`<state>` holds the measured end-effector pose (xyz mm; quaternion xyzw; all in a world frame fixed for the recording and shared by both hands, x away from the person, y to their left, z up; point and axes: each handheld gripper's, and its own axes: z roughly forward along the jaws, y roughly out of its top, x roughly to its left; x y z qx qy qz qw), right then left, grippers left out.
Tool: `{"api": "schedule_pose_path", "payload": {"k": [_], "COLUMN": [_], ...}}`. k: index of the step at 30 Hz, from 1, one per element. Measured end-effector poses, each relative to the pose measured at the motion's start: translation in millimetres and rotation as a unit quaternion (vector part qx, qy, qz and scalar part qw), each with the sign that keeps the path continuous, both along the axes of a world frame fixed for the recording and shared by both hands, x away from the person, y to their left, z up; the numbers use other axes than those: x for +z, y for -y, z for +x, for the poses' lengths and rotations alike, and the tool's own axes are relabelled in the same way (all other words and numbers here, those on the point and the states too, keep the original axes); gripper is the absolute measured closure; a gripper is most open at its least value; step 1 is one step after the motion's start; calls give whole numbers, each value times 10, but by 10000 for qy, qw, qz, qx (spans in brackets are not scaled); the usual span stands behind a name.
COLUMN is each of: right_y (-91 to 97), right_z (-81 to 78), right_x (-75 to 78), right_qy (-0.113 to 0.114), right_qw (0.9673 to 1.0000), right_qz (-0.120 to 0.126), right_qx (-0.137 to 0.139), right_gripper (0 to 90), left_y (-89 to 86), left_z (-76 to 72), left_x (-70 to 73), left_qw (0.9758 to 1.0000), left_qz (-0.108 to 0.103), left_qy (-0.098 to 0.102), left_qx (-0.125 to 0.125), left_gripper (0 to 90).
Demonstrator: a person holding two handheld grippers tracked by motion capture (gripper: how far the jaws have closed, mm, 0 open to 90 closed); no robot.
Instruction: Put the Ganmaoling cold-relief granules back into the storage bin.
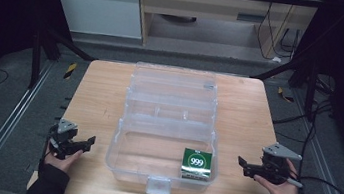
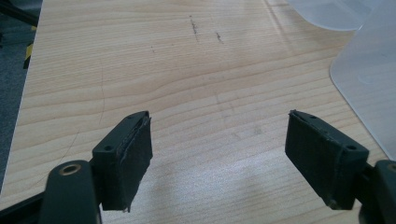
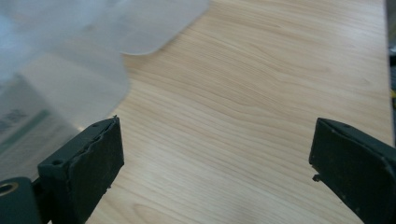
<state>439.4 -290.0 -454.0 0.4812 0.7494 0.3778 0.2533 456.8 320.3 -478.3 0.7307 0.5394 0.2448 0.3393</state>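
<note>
A wooden table fills the near view, with a clear plastic case open at its centre, lid raised behind. Inside the case, in its front right corner, lies a green box marked 999. Left of the case, the left gripper rests wide apart, empty. Right of the case, the right gripper also gapes, holding nothing.

Black grippers with grey three-cornered plates, black padded fingers, trailing cables, dark sleeves.
</note>
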Motion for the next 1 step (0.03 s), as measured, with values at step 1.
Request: {"api": "schedule_pose_path", "payload": {"k": [1], "right_y": [38], "right_z": [7], "right_x": [-32], "right_qy": [-1], "right_qw": [9999], "right_qz": [6], "right_qx": [-107], "right_gripper": [34], "left_y": [2], "left_z": [1], "left_x": [-2], "left_qw": [10000], "left_qz": [7], "left_qy": [-3], "left_qx": [-8], "left_gripper": [222]}}
